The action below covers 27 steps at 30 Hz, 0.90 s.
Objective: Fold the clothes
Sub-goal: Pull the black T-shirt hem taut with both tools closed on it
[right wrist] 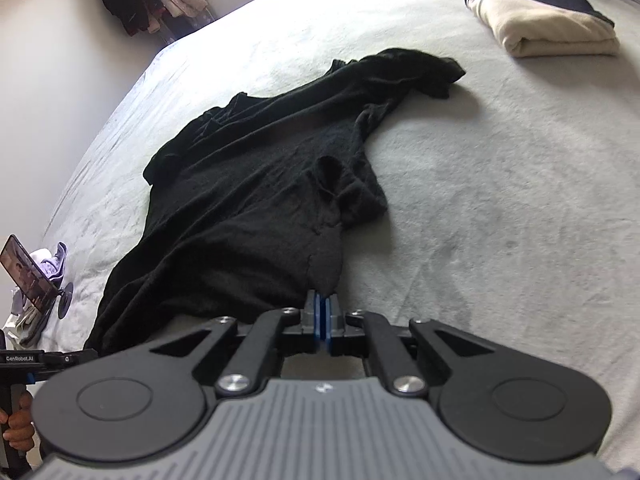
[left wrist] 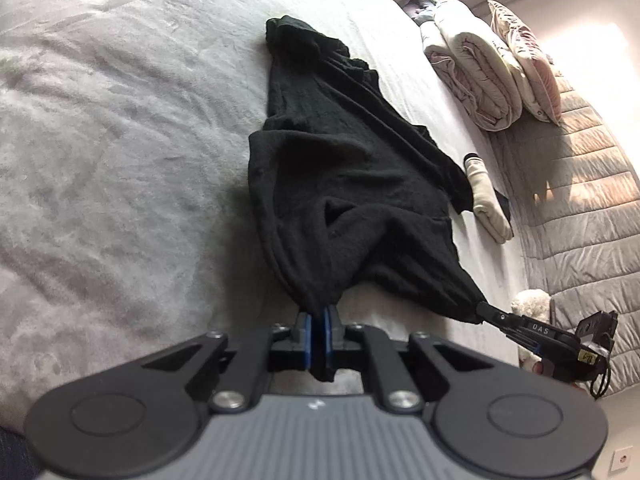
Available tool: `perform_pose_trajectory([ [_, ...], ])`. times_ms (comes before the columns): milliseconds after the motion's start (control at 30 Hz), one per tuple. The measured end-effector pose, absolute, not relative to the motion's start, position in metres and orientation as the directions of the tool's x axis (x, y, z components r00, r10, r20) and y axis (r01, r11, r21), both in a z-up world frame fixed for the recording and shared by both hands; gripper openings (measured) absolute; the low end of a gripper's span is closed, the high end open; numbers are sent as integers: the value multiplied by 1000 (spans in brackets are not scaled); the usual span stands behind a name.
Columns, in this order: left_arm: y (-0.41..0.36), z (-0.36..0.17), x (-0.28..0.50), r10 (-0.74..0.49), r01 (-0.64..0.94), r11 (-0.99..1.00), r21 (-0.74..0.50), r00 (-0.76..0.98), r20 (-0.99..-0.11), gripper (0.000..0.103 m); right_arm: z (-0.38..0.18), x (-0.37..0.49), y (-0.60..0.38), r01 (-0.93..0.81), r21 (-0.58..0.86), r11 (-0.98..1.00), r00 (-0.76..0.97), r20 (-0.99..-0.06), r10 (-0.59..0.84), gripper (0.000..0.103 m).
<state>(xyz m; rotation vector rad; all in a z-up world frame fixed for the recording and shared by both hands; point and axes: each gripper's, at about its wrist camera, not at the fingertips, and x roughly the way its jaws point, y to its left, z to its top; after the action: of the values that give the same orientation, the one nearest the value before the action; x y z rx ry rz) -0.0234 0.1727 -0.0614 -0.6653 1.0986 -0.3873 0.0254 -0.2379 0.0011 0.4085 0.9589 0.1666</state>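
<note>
The left tongs [left wrist: 320, 320] are clamped on the near left corner of a black knit garment [left wrist: 340, 168], the blue pads pressed together with a tuft of dark cloth gathered between them and a short end poking out behind. From that pinch the fabric fans away across the pale grey bed [left wrist: 100, 140], bunched and creased, with its far end narrowing toward the opposite side of the mattress. The grip sits at an edge corner, most likely so the hem can be drawn taut and the piece spread flat before any fold is made. Across the hem, the right tongs [right wrist: 322, 312] are likewise clamped on the garment's other near corner, pads closed on a gathered point of cloth; in the left wrist view they show at the right, pulling that corner into a stretched tip. With both corners held, the near edge hangs between the two tools while the rest lies on the bed ahead of them, one sleeve trailing off toward the far right. Beyond it, well apart, rests a folded cream garment [right wrist: 552, 32] on something dark, seemingly already finished. At the far right of the left wrist view a rolled duvet [left wrist: 472, 80] leans by the quilted headboard [left wrist: 580, 200].
</note>
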Motion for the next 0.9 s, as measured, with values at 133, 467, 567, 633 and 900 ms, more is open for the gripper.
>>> perform_pose_trajectory([
  [133,171,-50,-39,-635,8,725,-689,395,-664,5,25,0,-247,21,385,923,579,-757,303,3],
  [467,160,-44,-73,-646,67,747,-662,311,-697,5,38,-55,-258,-6,308,951,531,-805,264,3],
  [567,159,-48,-80,-631,74,765,-640,291,-720,5,31,-65,-262,7,293,956,509,-824,249,3],
  [633,158,-50,-84,-621,80,775,-627,279,-732,5,26,-69,-265,17,292,956,494,-834,245,3],
  [900,166,-50,-86,-608,67,783,-618,290,-739,5,28,-88,-268,4,281,960,486,-839,243,3],
])
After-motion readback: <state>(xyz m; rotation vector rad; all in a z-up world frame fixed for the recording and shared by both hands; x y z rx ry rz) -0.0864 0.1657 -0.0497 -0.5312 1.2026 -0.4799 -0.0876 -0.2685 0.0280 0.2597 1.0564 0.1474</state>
